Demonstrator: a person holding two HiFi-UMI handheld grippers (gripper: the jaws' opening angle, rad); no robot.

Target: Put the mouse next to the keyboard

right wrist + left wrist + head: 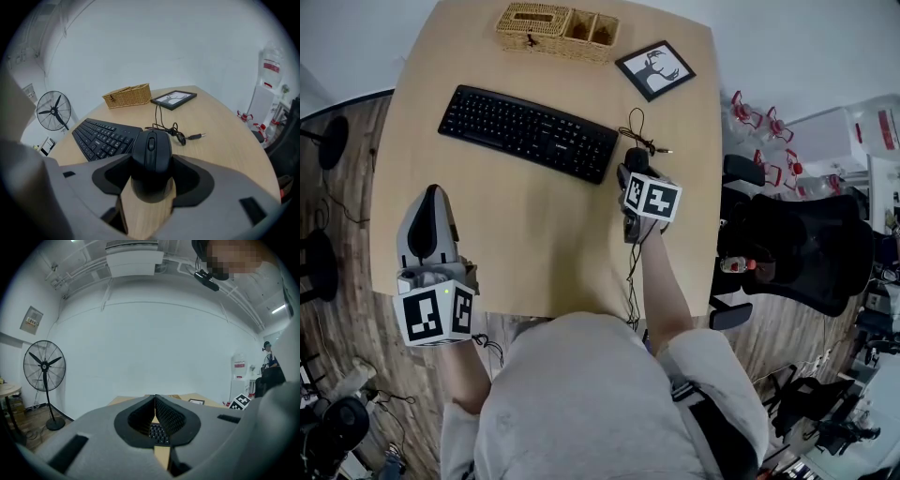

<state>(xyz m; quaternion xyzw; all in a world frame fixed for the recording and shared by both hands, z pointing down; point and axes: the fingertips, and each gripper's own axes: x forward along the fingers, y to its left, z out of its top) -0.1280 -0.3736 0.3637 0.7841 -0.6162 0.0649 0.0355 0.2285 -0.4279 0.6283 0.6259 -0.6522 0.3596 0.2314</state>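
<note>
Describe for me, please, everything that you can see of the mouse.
The mouse is a black wired one of matte-looking plastic, with a scroll wheel near its front. It sits just off the right end of the keyboard, on or just above the wooden table; I cannot tell which. The jaws of the right gripper press on its two sides. Its thin black cable lies in a loose bundle beyond it, ending in a plug on the table.
</note>
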